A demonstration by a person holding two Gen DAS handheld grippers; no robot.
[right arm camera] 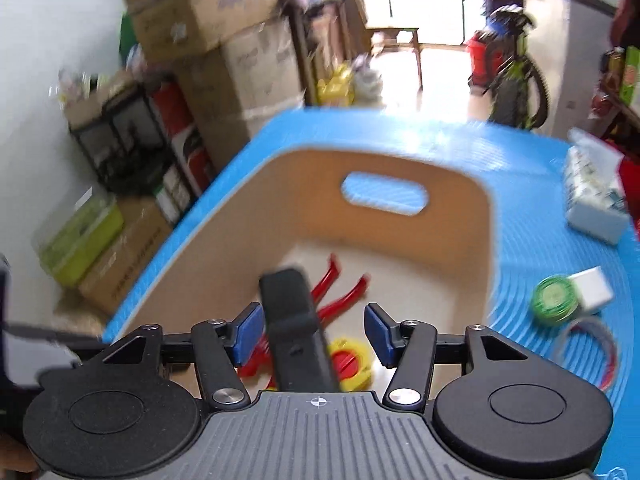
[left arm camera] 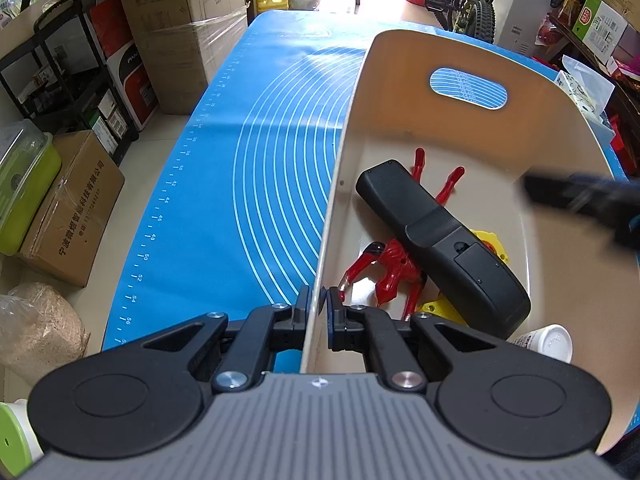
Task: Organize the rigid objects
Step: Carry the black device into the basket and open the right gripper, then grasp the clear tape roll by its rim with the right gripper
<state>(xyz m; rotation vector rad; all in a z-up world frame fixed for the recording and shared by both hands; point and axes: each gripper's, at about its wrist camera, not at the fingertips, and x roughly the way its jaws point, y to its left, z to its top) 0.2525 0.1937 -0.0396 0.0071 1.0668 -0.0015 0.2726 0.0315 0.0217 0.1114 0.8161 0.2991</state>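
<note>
My left gripper (left arm camera: pixel 320 305) is shut on the left wall of a beige wooden bin (left arm camera: pixel 400 88) that stands on the blue mat. Inside the bin a black remote (left arm camera: pixel 440 240) lies slanted across a red toy crab (left arm camera: pixel 394 270) and a yellow and red toy (left arm camera: pixel 491 242). In the right wrist view my right gripper (right arm camera: pixel 314 332) hangs open over the bin (right arm camera: pixel 472 216). The remote (right arm camera: pixel 294 312) lies below and between its blue pads (right arm camera: pixel 379 334), which do not press on it. One of its fingers (left arm camera: pixel 560 192) shows as a dark blur at the bin's right side.
A white bottle (left arm camera: pixel 548 342) lies in the bin's near corner. On the mat to the right of the bin are a green round tin (right arm camera: pixel 556 294), a white block (right arm camera: pixel 594 286), a clear ring (right arm camera: pixel 592 344) and a tissue pack (right arm camera: pixel 596 200). Cardboard boxes (left arm camera: pixel 68 208) stand on the floor to the left.
</note>
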